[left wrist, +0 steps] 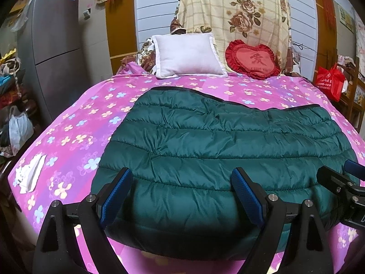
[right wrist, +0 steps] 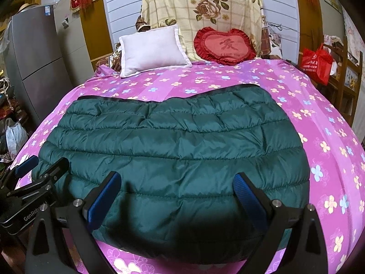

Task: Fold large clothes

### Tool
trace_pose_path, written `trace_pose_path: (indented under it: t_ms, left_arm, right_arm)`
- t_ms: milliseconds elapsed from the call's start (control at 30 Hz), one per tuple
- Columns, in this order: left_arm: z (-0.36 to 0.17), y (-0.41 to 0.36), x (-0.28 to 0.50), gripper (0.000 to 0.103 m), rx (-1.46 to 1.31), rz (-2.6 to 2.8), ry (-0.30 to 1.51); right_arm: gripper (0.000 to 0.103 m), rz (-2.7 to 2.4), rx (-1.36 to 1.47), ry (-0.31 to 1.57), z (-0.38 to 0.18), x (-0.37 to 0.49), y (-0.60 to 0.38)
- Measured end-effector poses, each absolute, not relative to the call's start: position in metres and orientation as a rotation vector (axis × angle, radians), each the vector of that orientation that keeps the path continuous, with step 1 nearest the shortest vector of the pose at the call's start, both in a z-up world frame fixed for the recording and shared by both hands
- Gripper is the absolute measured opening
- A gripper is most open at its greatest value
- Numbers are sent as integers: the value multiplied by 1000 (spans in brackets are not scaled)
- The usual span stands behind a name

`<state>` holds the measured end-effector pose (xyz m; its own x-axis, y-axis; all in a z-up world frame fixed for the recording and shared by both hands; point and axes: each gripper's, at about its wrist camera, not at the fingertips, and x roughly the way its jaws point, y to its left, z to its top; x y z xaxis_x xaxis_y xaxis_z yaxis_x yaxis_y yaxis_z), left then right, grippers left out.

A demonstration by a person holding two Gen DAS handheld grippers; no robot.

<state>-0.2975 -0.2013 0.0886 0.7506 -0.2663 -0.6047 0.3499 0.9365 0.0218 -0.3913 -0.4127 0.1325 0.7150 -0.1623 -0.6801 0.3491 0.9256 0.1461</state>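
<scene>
Green jacket (left wrist: 216, 141) near bed's (left wrist: 68, 123) front edge

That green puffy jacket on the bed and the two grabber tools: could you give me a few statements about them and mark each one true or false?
1. The green jacket lies on a pink flowered bedsheet. True.
2. The left gripper is clamped shut on the jacket. False: its jaws stand wide open above the near edge.
3. The right gripper is open as well. True.
4. A white pillow sits on top of the jacket. False: it rests at the far end of the bed, apart from the jacket.
5. A red heart-shaped cushion sits beside the white pillow. True.
</scene>
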Motion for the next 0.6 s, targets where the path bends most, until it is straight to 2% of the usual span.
trace_pose_path:
  t_ms: [600]
  left_arm:
    - [89,-203,-298,70,146,-344,631]
  right_arm:
    - [100,-280,272,722,131,-391,-413]
